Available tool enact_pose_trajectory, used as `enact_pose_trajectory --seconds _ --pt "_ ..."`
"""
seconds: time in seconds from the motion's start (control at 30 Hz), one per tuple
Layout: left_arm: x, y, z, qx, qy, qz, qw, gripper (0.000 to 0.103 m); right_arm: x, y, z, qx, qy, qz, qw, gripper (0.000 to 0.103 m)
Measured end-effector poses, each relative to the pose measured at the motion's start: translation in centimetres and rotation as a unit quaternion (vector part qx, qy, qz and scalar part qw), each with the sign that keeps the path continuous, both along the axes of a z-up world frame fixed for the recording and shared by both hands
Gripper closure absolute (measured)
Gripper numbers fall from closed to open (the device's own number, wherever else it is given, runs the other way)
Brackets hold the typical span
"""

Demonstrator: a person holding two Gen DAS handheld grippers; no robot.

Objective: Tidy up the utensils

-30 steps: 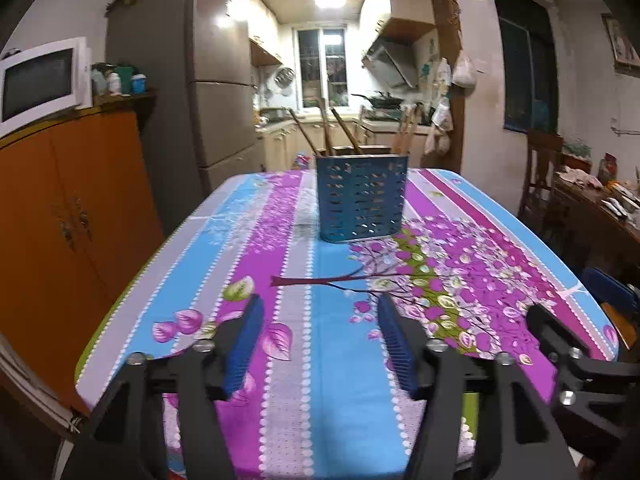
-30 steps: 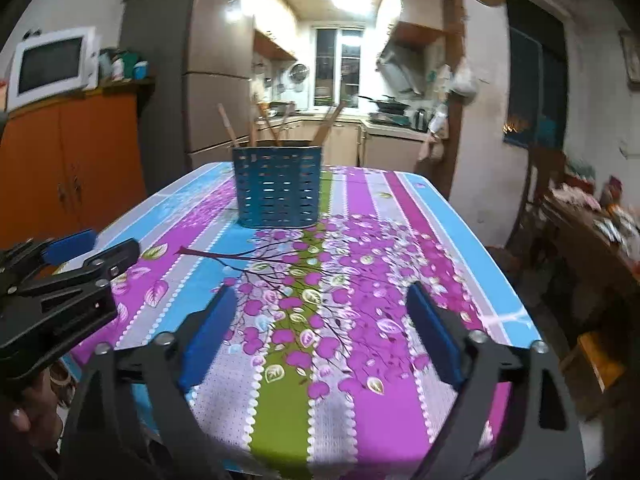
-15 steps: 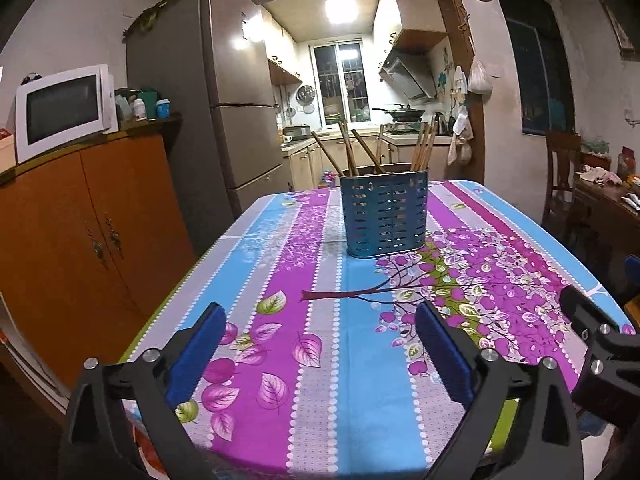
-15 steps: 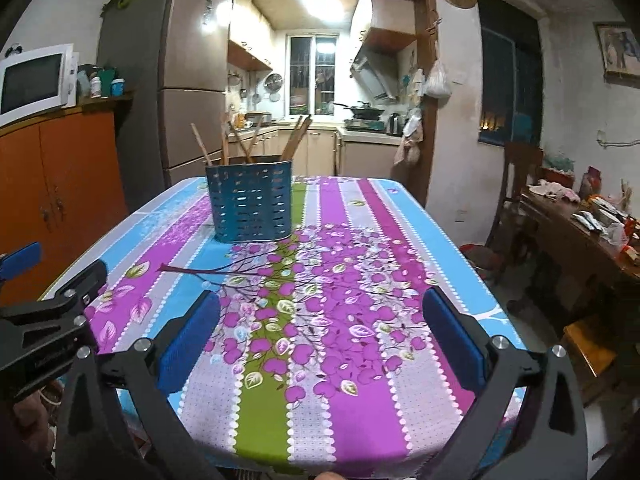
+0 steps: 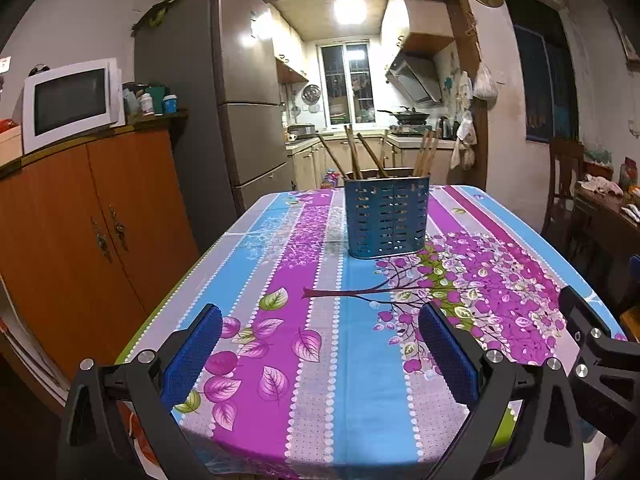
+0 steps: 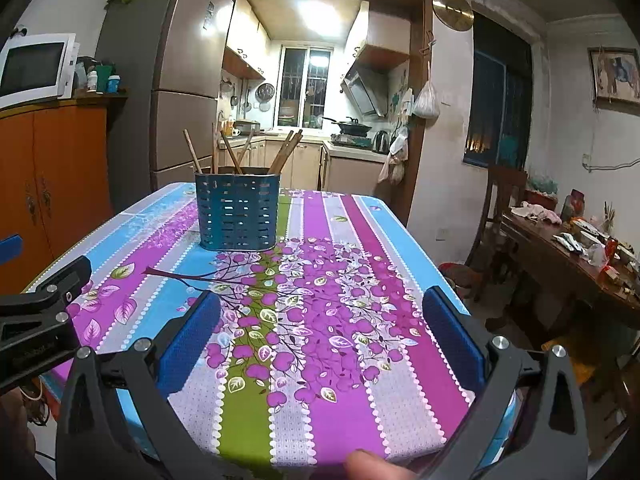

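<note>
A blue perforated utensil holder (image 5: 387, 218) stands upright on the floral tablecloth (image 5: 320, 320), far from both grippers; it also shows in the right wrist view (image 6: 238, 212). Several wooden chopsticks (image 5: 362, 156) lean inside it, and show in the right wrist view (image 6: 230, 152). My left gripper (image 5: 320, 354) is open and empty, held at the table's near edge. My right gripper (image 6: 320, 338) is open and empty, also at the near edge, to the right of the left one.
An orange cabinet (image 5: 80, 232) with a microwave (image 5: 70, 102) stands left of the table, a grey fridge (image 5: 224, 120) behind it. A wooden chair (image 6: 502, 200) and a cluttered side table (image 6: 580, 248) stand to the right. The kitchen lies beyond.
Both grippers have drawn back from the holder and risen toward the table's near edge. The left gripper's jaws have opened wider. The holder has not moved.
</note>
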State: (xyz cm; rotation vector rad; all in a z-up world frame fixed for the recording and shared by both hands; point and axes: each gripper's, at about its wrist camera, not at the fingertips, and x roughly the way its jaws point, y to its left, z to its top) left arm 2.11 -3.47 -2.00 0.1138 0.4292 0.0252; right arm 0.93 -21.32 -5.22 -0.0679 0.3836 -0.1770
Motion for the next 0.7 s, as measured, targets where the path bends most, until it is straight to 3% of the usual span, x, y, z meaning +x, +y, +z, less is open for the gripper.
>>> enact_pose_trajectory --seconds 0.27,0.7 --pt "0.5 -0.4 -0.6 0.008 0.023 -0.013 0.9996 0.005 -0.2 0.0 0.3 0.002 -0.002 0.003 1.000 0.005" --pt "-0.1 -0.5 -0.1 0.015 0.013 -0.020 0.9996 0.005 -0.5 0.1 1.2 0.010 -0.021 0.010 1.000 0.005"
